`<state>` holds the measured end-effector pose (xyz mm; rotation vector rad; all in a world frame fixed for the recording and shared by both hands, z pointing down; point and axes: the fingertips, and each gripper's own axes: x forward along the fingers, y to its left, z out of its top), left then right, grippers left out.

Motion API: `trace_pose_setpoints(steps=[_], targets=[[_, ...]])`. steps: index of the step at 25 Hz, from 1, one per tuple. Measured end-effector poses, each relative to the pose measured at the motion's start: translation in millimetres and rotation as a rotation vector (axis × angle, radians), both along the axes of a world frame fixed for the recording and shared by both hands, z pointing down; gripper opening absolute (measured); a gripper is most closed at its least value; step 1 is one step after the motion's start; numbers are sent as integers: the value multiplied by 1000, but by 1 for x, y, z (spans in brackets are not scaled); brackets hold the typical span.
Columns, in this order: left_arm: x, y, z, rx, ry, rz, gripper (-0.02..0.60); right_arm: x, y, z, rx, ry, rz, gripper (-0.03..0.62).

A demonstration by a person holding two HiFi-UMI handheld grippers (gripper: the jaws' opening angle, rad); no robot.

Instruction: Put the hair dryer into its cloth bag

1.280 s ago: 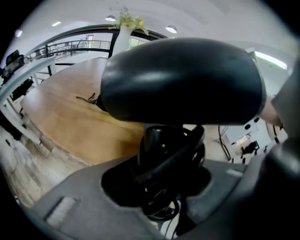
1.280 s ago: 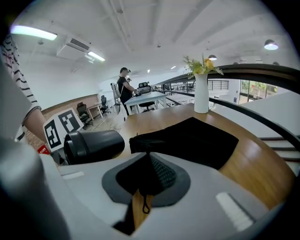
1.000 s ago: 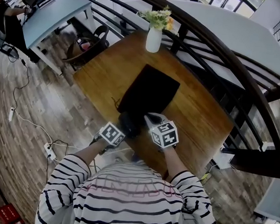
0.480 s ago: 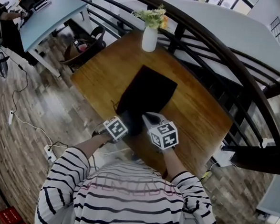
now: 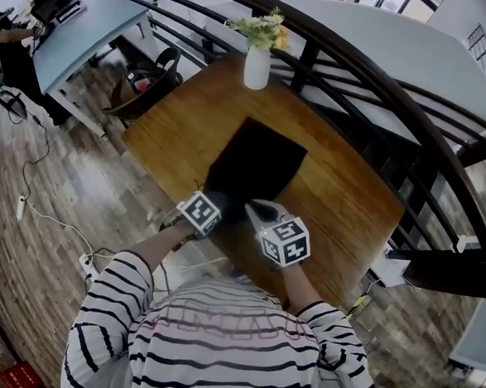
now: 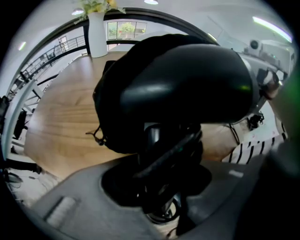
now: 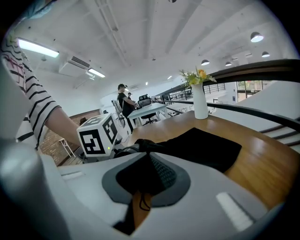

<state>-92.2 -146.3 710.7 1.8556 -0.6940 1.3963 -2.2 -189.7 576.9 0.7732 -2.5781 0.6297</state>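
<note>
Left tool (image 5: 215,207), clamping the hair dryer (image 6: 187,84), has edged to the cloth bag (image 5: 259,159) that the right tool (image 5: 255,209) pinches, vase (image 5: 257,66) beyond.

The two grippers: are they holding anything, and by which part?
Left gripper grips the hair dryer by its handle; right gripper pinches the cloth bag at its near edge.

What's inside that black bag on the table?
Nothing inside shows: the black bag lies flat on the table, its cloth covering the interior. The hair dryer, held by the left gripper, sits at its mouth; how far in is unclear.
</note>
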Motion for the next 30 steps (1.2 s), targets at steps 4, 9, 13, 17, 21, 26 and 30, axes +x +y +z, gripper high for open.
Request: trace_pose_setpoints(steps=[4, 9, 13, 17, 21, 26, 30], targets=[[3, -11, -7, 18, -16, 1, 181, -2, 3, -13, 8, -47, 9, 12], [7, -18, -9, 29, -16, -3, 181, -6, 8, -20, 19, -63, 11, 12], [10, -27, -14, 49, 22, -35, 181, -9, 14, -23, 28, -62, -2, 12], [18, -34, -23, 50, 69, -68, 181, -14, 16, -25, 49, -52, -24, 12], [28, -43, -30, 67, 101, -72, 181, -20, 14, -31, 62, -56, -45, 12], [43, -60, -35, 75, 149, -91, 181, -26, 7, -39, 77, -66, -64, 12], [46, -72, -36, 92, 160, -119, 181, -27, 0, -40, 75, -72, -83, 11]])
